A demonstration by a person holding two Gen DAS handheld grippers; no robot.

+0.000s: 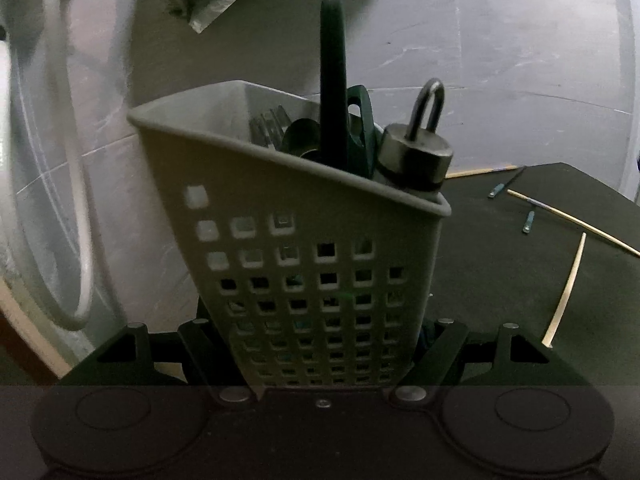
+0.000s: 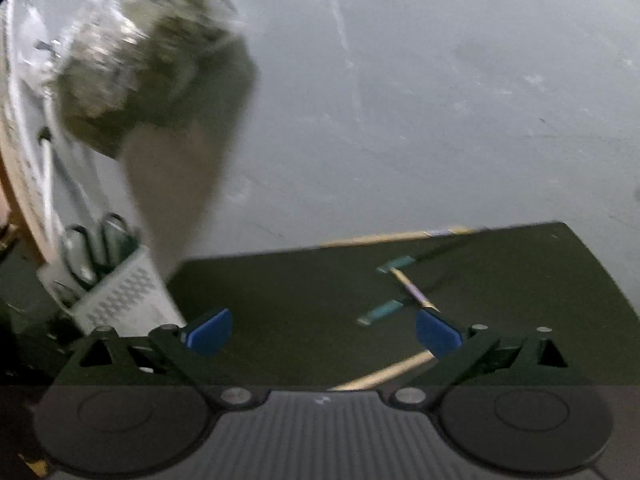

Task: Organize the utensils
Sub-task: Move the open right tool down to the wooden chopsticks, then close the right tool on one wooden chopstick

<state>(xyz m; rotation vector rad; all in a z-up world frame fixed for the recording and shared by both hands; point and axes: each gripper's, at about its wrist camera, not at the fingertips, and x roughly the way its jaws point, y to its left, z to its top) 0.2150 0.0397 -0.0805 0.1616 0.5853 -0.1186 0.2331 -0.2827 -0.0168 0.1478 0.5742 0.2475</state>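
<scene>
A white perforated utensil basket [image 1: 312,280] fills the left wrist view, tilted, with my left gripper [image 1: 320,332] shut on its lower part. It holds a tall dark green handle [image 1: 333,80], a fork [image 1: 268,124] and a metal piece with a loop [image 1: 416,152]. In the right wrist view the same basket [image 2: 124,296] is at the left. My right gripper [image 2: 324,332] stands open over the dark mat [image 2: 280,300], nothing between its blue pads [image 2: 210,332]. Pale chopsticks [image 2: 384,372] and teal-ended sticks [image 2: 380,312] lie on the mat near its right finger.
More chopsticks [image 1: 568,288] and teal-ended sticks [image 1: 529,222] lie on the mat right of the basket. A clear plastic bag [image 2: 140,60] with something dark inside hangs at the upper left. A white curved tube [image 1: 76,200] runs down the left. A pale grey wall is behind.
</scene>
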